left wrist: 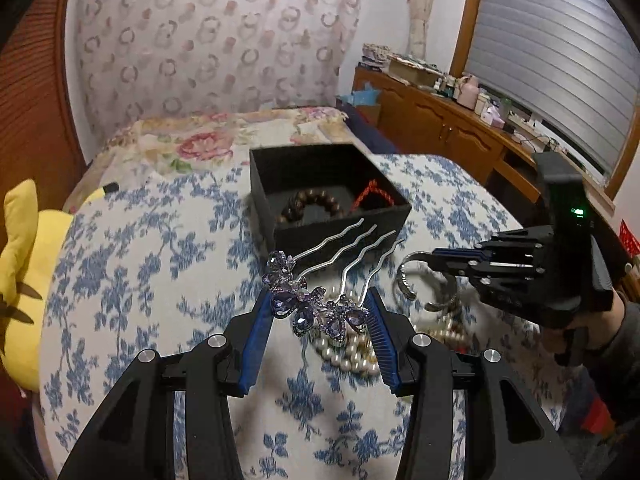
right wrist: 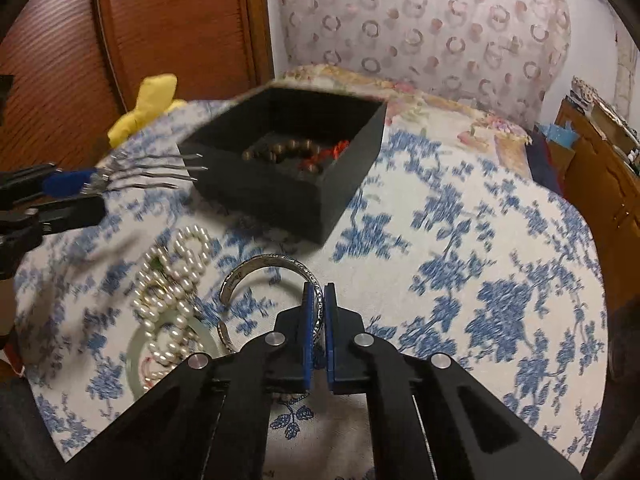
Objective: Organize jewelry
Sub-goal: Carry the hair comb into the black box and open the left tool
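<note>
Floral bedspread [right wrist: 480, 240]; gripped comb [left wrist: 320, 304], bangle [right wrist: 280, 276]

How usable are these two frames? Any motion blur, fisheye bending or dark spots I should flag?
Left wrist view: the hair comb in the left gripper is sharp, while the right gripper and silver bangle are smeared; edges bow. Right wrist view: the black box and tablecloth are streaked, the bangle crisp; corners vignette black.

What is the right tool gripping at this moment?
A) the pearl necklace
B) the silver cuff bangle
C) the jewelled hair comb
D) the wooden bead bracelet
B: the right tool is closed on the rim of the silver cuff bangle; the pearl necklace lies untouched beside it.
</note>
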The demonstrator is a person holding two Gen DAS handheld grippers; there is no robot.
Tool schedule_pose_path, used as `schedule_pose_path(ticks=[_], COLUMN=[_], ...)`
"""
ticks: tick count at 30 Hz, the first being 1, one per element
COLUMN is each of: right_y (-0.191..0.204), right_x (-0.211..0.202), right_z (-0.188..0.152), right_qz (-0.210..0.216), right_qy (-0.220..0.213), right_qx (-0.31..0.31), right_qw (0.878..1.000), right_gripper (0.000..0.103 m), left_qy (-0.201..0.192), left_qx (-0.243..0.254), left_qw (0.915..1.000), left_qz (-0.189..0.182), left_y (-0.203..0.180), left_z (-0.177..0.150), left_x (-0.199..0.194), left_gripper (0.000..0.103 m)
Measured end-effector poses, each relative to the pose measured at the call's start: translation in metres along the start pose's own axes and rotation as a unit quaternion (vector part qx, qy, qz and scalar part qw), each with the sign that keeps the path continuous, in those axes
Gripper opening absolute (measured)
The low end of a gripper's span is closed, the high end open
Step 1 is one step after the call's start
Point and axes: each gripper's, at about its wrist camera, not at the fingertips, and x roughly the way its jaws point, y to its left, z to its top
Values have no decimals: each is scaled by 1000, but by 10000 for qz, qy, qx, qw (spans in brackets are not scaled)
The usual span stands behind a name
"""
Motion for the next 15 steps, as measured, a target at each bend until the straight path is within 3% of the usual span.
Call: schedule_pose_path(ticks=[6,15], right_y=[-5,-29], right_x=[-29,-36], right_z=[16,43], right_qz=[-110,-214], right_qy=[-399,-661], right_qx=[-53,-23], right_qw=[9991,9976], right_gripper=[6,6], left_qy=[-147,-191], left_qx=[106,181], left_qw=[9998,9996], left_qz=[19,95], left_y=[-4,-1], left_z=[21,51], left_x=[6,27], left_gripper=[44,44])
